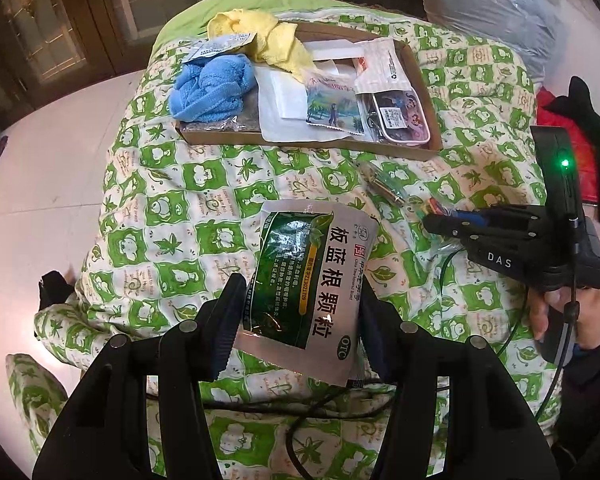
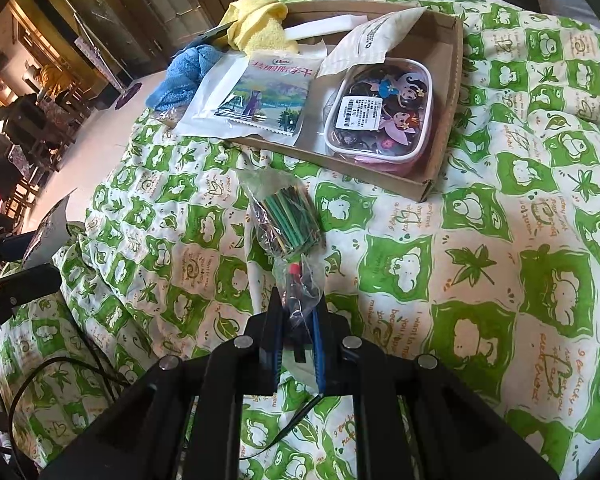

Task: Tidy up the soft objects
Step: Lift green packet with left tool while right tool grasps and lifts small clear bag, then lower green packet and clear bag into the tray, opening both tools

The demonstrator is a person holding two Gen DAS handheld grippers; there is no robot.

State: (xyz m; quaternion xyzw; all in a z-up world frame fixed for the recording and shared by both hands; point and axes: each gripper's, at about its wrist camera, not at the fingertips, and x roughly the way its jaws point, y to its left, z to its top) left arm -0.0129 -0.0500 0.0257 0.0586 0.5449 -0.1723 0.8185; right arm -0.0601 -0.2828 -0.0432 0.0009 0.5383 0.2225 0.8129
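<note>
Your left claw (image 1: pixel 300 312) grips the green medicine sachet (image 1: pixel 312 280); the right claw (image 2: pixel 298 320) pinches a clear bag, probably of sticks (image 2: pixel 288 216). Carry both level to the cardboard tray (image 2: pixel 444 160), and release over bare cardboard.

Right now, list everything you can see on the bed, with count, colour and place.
green sachet: one, green and white, in left hand-held gripper
clear bag of sticks: one, green contents, in right hand-held gripper
cardboard tray: one, brown, far on quilt
blue towel: one, tray's left end
yellow cloth: one, tray's back left
cartoon pouch: one, pink-edged, tray's right
picture sachet: one, tray's middle
quilt: green-white
left hand-held gripper: black
right hand-held gripper: black
</note>
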